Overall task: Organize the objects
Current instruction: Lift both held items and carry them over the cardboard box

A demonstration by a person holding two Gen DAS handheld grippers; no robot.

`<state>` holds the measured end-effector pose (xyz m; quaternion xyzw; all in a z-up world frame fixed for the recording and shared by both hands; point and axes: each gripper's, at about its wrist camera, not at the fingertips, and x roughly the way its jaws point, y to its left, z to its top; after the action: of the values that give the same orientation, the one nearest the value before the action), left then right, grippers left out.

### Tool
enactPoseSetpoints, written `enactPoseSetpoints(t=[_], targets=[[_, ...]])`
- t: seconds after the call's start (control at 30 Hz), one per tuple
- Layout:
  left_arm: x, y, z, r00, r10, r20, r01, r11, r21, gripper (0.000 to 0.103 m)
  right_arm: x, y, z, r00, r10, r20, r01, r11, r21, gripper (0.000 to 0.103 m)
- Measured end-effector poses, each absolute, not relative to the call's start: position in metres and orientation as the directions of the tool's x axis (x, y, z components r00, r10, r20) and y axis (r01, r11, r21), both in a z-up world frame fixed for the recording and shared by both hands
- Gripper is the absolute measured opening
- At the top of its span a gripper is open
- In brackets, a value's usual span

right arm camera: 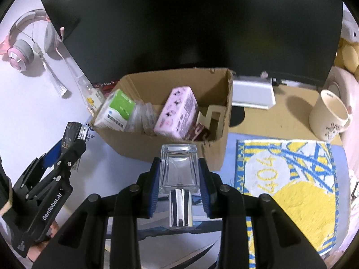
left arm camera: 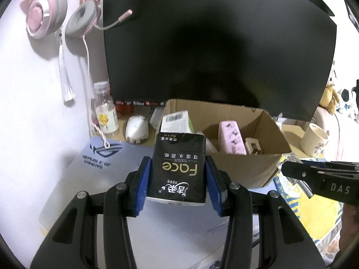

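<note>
Glass worried me most: my right gripper (right arm camera: 179,179) clamped a smooth bottle (right arm camera: 179,168) just before the box (right arm camera: 170,152); it could slip; my left gripper (left arm camera: 178,174) squeezed a soft tissue pack (left arm camera: 179,165), which might snag the rim.

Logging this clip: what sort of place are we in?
Most likely a home computer or gaming desk: a big dark monitor, a pink headset hanging on the wall beside it, and a cream mug and plush toys at the desk's edge.
</note>
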<state>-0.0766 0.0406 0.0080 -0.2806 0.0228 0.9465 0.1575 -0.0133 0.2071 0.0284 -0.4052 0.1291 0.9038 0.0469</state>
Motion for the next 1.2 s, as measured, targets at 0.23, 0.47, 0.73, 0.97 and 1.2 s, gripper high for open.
enactPoseSetpoints(t=[0.23,0.47,0.73,0.97,1.2], targets=[[-0.083,0.044,0.025,-0.817,0.26,-0.515,-0.304,-0.953,0.001,0.045,-0.024,0.209,0.04,-0.669,0.008,-0.743,-0.193,-0.968,0.163,0.034],[-0.1,0.051,0.033,-0.804,0.278,-0.525,-0.321,-0.947,-0.01,0.045,-0.038,0.21,0.048,-0.679,0.032,-0.733,-0.186,-0.974,0.129,0.034],[-0.118,0.066,0.042,-0.8,0.289,-0.525,-0.338,-0.941,-0.003,0.045,-0.054,0.212,0.051,-0.684,0.05,-0.728,-0.182,-0.978,0.103,0.034],[-0.134,0.078,0.049,-0.803,0.298,-0.515,-0.344,-0.939,-0.007,0.045,-0.069,0.218,0.051,-0.687,0.054,-0.725,-0.185,-0.977,0.102,0.034],[-0.146,0.087,0.041,-0.806,0.287,-0.518,-0.336,-0.942,0.003,0.045,-0.079,0.223,0.045,-0.705,0.048,-0.707,-0.161,-0.982,0.094,0.034]])
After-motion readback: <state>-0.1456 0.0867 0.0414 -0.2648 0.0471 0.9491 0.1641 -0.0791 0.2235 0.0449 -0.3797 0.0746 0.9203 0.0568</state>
